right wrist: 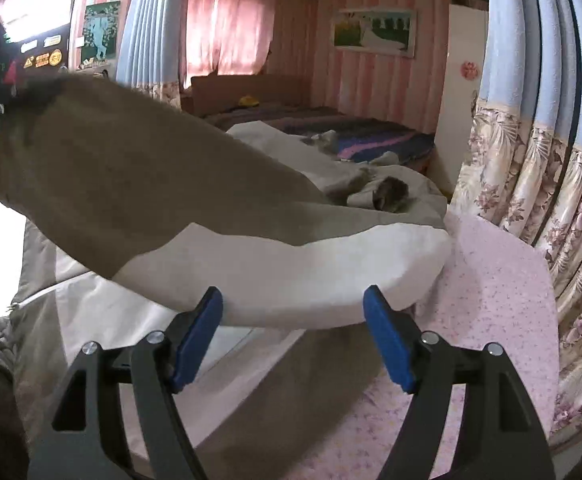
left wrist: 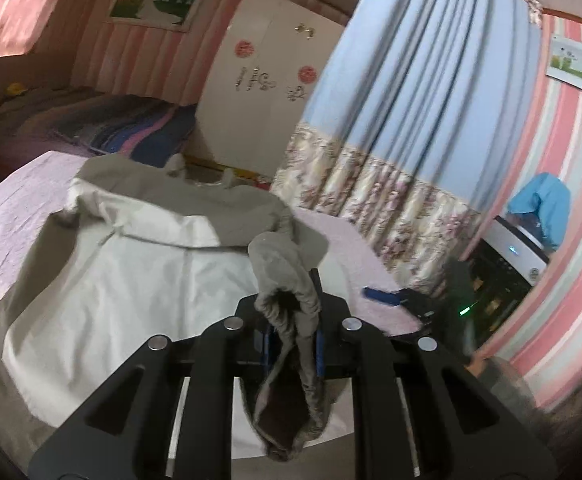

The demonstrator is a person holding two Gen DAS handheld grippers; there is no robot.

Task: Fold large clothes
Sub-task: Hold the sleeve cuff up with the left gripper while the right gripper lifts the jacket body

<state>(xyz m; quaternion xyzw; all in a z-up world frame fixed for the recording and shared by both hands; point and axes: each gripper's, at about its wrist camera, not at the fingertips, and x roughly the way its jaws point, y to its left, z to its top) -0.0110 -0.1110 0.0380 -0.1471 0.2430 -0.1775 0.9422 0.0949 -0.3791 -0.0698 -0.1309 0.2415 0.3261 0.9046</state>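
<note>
No legible text; wardrobe point(left wrist: 275, 92) stickers & wall signs point(right wrist: 43, 54) too blurry.

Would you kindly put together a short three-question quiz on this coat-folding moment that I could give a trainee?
1. True or false: the left gripper is shut on the sleeve cuff of the coat.
2. How do the right gripper jaws stand? A) pressed on the sleeve B) open, sleeve just ahead C) shut on nothing
3. Fill in: the coat lies on a ____ patterned cloth.

Key
1. True: the grey cuff is pinched between the closed jaws.
2. B: the blue pads stand apart and press on nothing.
3. Pink.
</note>
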